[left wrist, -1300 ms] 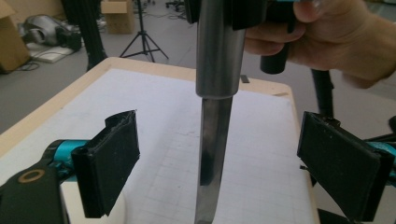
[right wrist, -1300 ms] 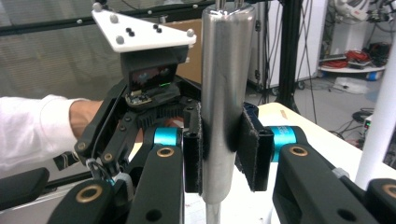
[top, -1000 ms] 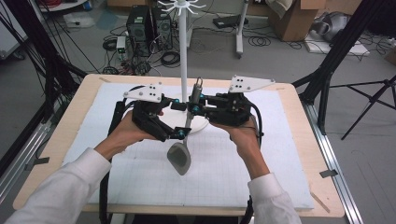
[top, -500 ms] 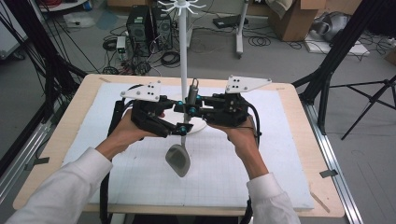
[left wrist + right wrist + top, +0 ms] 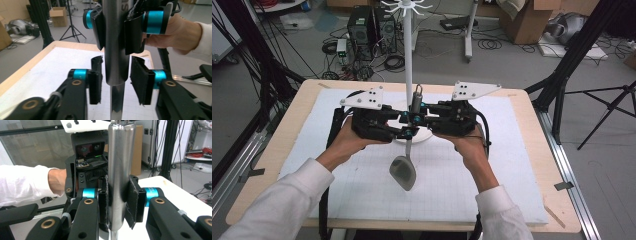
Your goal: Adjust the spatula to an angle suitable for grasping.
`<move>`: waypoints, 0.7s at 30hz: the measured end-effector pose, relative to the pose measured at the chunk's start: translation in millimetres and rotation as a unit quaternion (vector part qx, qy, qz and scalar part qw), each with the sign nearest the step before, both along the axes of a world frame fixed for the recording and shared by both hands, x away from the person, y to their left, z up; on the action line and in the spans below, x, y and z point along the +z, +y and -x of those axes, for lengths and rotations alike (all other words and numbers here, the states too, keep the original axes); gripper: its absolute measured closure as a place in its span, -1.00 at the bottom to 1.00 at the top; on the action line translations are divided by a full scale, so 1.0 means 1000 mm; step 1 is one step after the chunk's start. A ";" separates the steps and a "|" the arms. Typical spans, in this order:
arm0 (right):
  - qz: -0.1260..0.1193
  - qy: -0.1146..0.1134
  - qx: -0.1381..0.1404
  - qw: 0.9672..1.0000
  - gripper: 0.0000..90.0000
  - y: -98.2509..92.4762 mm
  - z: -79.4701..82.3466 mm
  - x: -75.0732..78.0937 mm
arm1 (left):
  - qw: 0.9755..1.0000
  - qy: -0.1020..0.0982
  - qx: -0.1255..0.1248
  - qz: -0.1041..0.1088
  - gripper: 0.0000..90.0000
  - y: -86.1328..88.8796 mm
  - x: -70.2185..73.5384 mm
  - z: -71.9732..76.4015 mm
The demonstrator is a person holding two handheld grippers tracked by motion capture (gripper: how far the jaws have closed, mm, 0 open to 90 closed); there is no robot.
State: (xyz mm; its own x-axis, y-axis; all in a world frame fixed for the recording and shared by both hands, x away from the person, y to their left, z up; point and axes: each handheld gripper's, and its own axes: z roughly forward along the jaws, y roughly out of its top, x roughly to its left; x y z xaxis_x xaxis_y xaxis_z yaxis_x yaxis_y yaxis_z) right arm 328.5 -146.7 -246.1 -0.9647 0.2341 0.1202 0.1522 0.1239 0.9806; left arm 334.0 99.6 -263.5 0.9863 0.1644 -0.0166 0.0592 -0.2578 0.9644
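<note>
A utensil with a thick steel handle (image 5: 416, 102) and a grey spoon-shaped head (image 5: 403, 172) hangs upright over the white mat, head down. My right gripper (image 5: 418, 118) (image 5: 118, 200) is shut on the handle (image 5: 120, 170), one pad pressing on each side. My left gripper (image 5: 405, 133) (image 5: 116, 80) faces it from the other side, just below. Its jaws have just been closing, and its pads now sit against the lower end of the handle (image 5: 116, 50), above the thin stem (image 5: 116, 102). In the left gripper view the right gripper (image 5: 115, 27) clamps the handle higher up.
A white hook stand (image 5: 408, 55) rises right behind the grippers, its round base (image 5: 428, 136) on the white gridded mat (image 5: 512, 170). The mat covers a wooden table (image 5: 307, 100). Computers, cables and boxes lie on the floor beyond; black tripod legs stand at the right.
The left gripper's jaws have closed in from wide apart onto the utensil's handle. Both hands and the utensil have stayed where they were.
</note>
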 end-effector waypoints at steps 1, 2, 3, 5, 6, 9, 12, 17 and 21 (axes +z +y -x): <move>0.000 -0.001 0.000 1.000 0.63 0.000 0.000 0.000 | 1.000 -0.002 0.003 0.001 0.49 0.000 0.000 0.000; 0.001 -0.001 -0.001 1.000 0.63 0.000 0.000 0.000 | 1.000 -0.005 0.004 -0.001 0.53 0.000 0.001 0.001; 0.001 -0.002 -0.001 1.000 0.63 0.000 0.000 0.000 | 1.000 -0.005 0.006 0.000 0.54 0.000 0.001 0.001; -0.001 -0.004 0.000 1.000 0.63 0.000 0.000 0.000 | 1.000 -0.003 0.008 0.002 0.55 0.000 0.002 0.001; -0.001 -0.006 -0.001 1.000 0.63 0.000 0.000 0.000 | 1.000 -0.004 0.010 0.000 0.56 0.000 0.002 0.001; -0.001 -0.013 -0.005 1.000 0.63 0.000 0.000 -0.001 | 1.000 -0.002 0.015 -0.003 0.56 -0.001 0.003 0.002; -0.005 -0.015 -0.003 1.000 0.63 0.000 0.000 -0.002 | 1.000 -0.001 0.015 -0.007 0.57 -0.001 0.004 0.001; -0.006 -0.024 -0.009 1.000 0.61 0.000 0.001 -0.002 | 1.000 -0.001 0.021 -0.010 0.57 -0.002 0.005 0.001; -0.018 -0.033 -0.027 0.999 0.46 -0.002 0.003 0.000 | 1.000 -0.002 0.023 -0.012 0.58 -0.002 0.006 0.001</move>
State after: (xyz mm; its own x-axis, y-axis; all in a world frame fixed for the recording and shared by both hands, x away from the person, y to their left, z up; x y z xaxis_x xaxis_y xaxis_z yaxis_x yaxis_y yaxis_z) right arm 326.0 -148.3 -246.5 -0.9568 0.2834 0.0654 0.0920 0.0818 0.9924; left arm 332.8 97.6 -257.7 0.9777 0.2100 -0.0075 0.0670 -0.2779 0.9583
